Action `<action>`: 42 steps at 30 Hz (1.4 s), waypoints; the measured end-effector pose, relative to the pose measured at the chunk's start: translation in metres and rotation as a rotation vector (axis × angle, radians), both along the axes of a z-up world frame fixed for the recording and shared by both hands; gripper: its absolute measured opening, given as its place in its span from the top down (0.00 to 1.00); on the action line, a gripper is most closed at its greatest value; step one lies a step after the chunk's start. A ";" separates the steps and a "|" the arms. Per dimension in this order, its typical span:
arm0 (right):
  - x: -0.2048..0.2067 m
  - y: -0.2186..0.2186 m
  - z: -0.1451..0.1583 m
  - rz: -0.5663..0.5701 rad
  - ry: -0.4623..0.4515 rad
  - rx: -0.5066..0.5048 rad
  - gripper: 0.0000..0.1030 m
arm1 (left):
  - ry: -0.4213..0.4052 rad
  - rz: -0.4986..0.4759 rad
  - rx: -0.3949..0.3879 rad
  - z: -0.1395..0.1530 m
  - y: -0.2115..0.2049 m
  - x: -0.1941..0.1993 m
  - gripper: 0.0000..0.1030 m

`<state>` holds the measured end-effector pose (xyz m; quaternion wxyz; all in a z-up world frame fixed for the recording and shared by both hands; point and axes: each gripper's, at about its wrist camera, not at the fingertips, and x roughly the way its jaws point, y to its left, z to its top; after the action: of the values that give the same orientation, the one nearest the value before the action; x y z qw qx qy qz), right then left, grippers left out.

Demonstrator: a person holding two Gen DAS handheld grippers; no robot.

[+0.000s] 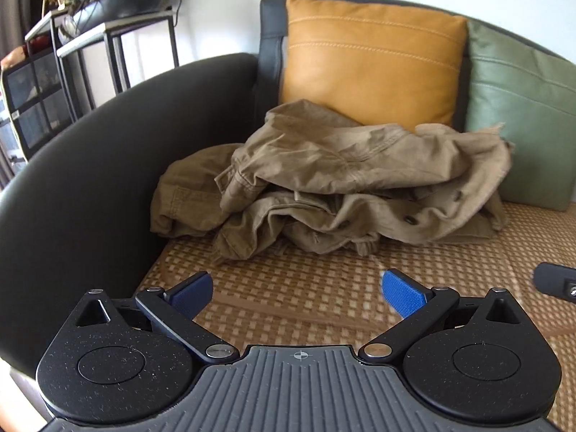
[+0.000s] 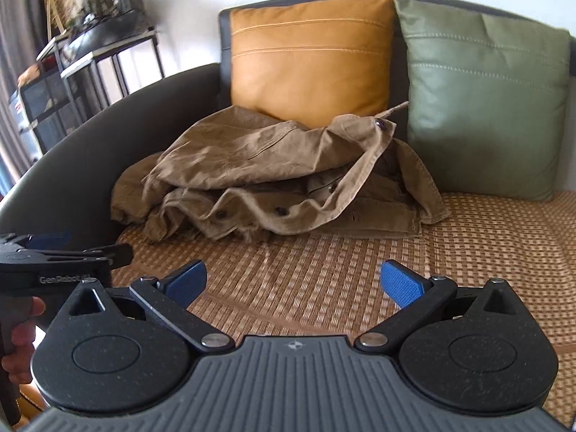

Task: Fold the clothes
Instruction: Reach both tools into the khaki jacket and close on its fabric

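A crumpled khaki garment with buttons lies in a heap on the woven sofa mat, against the cushions. It also shows in the right wrist view. My left gripper is open and empty, above the mat short of the heap. My right gripper is open and empty too, in front of the heap. The left gripper shows side-on at the left of the right wrist view, held in a hand. The right gripper's edge shows at the right of the left wrist view.
A mustard cushion and a green cushion lean on the sofa back. The dark curved armrest bounds the left side. Metal shelves with plants stand beyond it. Woven mat extends to the right.
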<state>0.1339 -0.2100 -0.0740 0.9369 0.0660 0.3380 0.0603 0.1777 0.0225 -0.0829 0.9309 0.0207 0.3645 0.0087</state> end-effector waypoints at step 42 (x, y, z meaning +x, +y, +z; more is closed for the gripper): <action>0.172 -0.043 -0.057 -0.055 -0.132 0.015 0.96 | 0.105 0.161 -0.042 -0.049 0.023 0.158 0.87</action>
<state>0.3062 -0.2527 -0.1315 0.9579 0.0780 0.2733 0.0412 0.3355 0.0459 -0.1315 0.9071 -0.0277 0.4132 0.0749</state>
